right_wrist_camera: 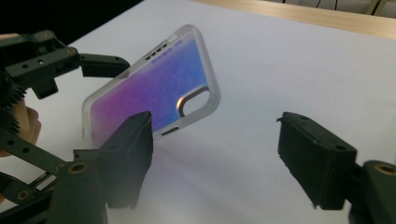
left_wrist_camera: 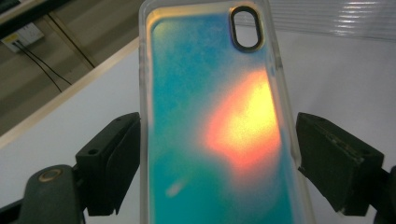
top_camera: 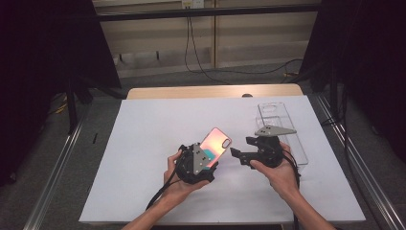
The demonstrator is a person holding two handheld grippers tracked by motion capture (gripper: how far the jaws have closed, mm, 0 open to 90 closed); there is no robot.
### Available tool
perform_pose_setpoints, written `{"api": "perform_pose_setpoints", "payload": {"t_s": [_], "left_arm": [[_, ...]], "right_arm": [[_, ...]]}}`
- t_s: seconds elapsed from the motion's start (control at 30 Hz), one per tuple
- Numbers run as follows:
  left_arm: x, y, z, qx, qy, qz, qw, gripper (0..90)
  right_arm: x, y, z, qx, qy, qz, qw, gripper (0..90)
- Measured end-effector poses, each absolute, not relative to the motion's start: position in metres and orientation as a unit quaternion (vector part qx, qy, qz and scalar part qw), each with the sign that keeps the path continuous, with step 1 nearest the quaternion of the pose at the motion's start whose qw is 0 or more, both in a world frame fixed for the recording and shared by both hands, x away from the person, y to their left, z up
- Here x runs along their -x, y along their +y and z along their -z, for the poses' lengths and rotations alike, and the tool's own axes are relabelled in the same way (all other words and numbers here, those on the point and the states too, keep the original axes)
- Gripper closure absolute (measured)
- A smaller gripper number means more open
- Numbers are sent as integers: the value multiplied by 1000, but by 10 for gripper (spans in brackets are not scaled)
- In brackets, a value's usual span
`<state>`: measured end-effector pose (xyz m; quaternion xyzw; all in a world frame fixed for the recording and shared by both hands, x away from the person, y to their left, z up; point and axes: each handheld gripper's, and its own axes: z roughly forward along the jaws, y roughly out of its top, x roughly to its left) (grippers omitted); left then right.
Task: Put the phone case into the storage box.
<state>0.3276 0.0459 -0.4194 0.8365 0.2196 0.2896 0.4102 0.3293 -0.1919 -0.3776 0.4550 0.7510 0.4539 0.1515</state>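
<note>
Right now the phone case [top_camera: 216, 142] sits near the centre of the high view, lifted off the white sheet [top_camera: 143, 143] and gripped across its width by the left gripper [top_camera: 203, 160]. In the left gripper view the case [left_wrist_camera: 210, 121] rises between the two black jaws; the left jaw presses against one clear edge, while the right jaw stands at the other edge, where a thin gap may remain, so the hold looks snug but I cannot vouch for both sides. Its long axis runs from lower left to upper right of the high view, with the camera cutout at the far, upper-right end.

The right gripper [top_camera: 239, 154] waits just beside that upper end, at centre right of the high view, its jaws standing apart with nothing between them. In the right gripper view the case [right_wrist_camera: 154, 93] lies to the upper left of those jaws, tilted, its cutout corner nearest the left jaw and only bare sheet in the gap. So the free end of the case points toward the right hand, which is the nearer one to take it. A clear plastic tray [top_camera: 280, 122] lies at the upper right, beyond the right gripper.
</note>
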Motion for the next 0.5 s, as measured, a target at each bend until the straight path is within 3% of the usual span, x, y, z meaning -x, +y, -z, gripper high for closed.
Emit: {"api": "perform_pose_setpoints", "payload": {"t_s": [0.3,0.5], "left_arm": [[-327,35,423,-837,204,-306,405,169],[-333,24,425,-833,207,-310,409,169]], "right_arm": [[-341,-187,378,-482,759,-417,134,335],[-346,-188,374,-504,754,-410,100,509]]}}
